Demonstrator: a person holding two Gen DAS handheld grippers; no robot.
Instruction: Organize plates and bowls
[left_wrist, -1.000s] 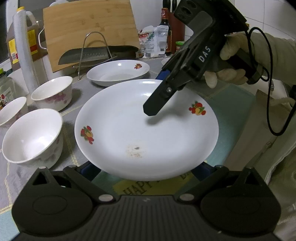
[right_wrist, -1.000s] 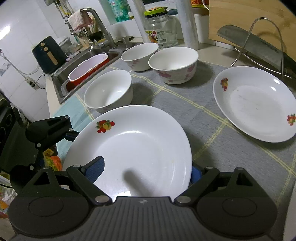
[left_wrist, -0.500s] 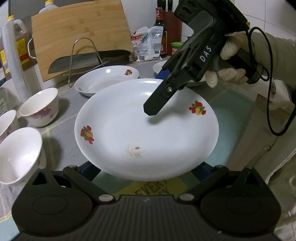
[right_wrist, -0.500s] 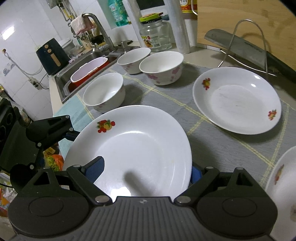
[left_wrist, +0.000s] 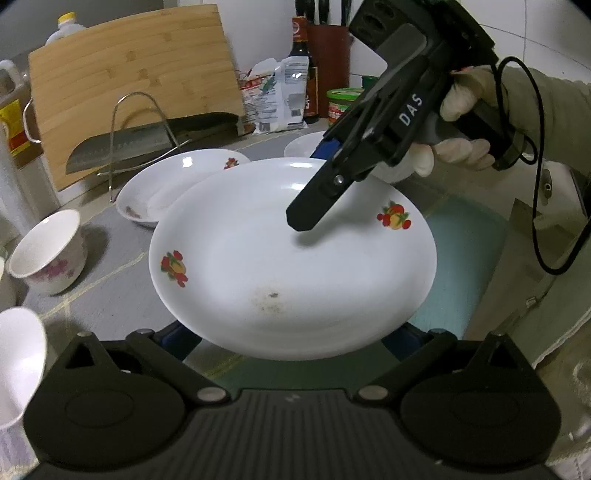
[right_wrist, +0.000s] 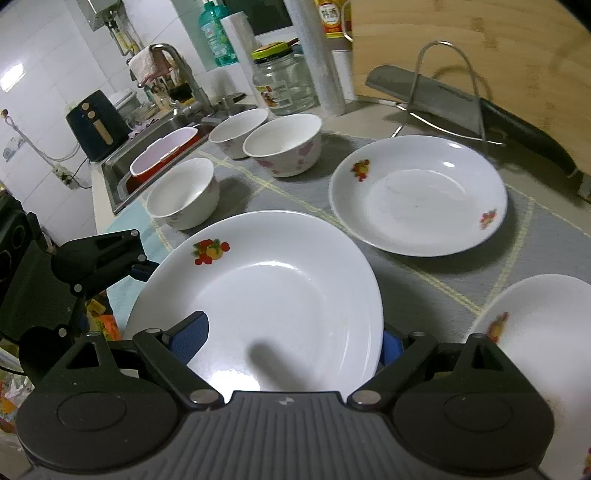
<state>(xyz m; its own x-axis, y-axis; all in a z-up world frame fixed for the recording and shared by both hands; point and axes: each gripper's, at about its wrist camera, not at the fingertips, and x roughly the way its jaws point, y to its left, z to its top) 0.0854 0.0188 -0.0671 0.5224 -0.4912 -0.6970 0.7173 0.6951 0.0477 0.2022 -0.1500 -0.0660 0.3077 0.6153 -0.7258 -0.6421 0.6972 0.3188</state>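
Evidently the sorting is at an early stage: a white plate (left_wrist: 291, 258) with fruit decals is held up above the bench (right_wrist: 424, 291), carried from two opposite sides. The left gripper (left_wrist: 291, 332) has its jaws closed on the plate's near rim, and the right gripper (right_wrist: 284, 339) pinches the opposite edge, one finger lying across the plate's inner face. Nothing looks stacked yet. A second plate (right_wrist: 417, 195) sits alone on the grey mat near the knife rack (right_wrist: 443, 92), and a third plate (right_wrist: 535, 332) lies at the right edge. Three bowls (right_wrist: 282, 142) stand separately by the sink (right_wrist: 122, 173), none nested. Most likely the held plate goes onto the second one next.
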